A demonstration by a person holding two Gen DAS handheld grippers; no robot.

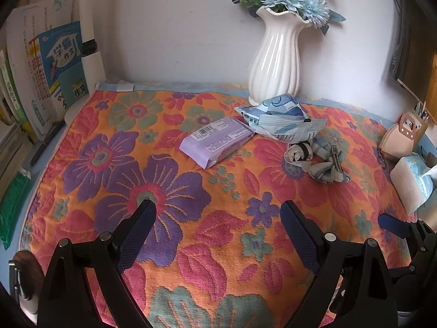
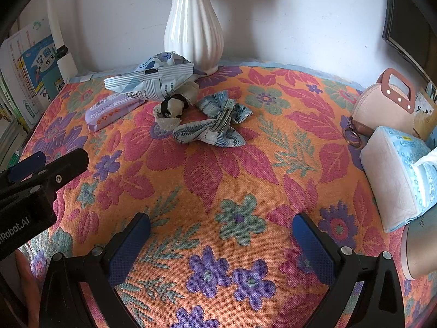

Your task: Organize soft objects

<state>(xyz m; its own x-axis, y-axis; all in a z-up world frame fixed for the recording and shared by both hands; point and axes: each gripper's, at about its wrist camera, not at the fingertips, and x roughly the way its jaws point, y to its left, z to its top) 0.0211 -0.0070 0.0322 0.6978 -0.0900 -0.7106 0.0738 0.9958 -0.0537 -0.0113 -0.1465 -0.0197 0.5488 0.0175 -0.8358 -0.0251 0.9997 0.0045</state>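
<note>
A purple soft pack lies on the floral cloth, also in the right wrist view. Behind it lies a crumpled blue-white packet. Beside them are a small beige scrunchie with a black band and a blue fabric bow hair clip. My left gripper is open and empty, above the cloth in front of the purple pack. My right gripper is open and empty, nearer than the bow.
A white ribbed vase with blue flowers stands at the back wall. Books stand at the left. A pink pouch and a tissue pack sit at the right edge.
</note>
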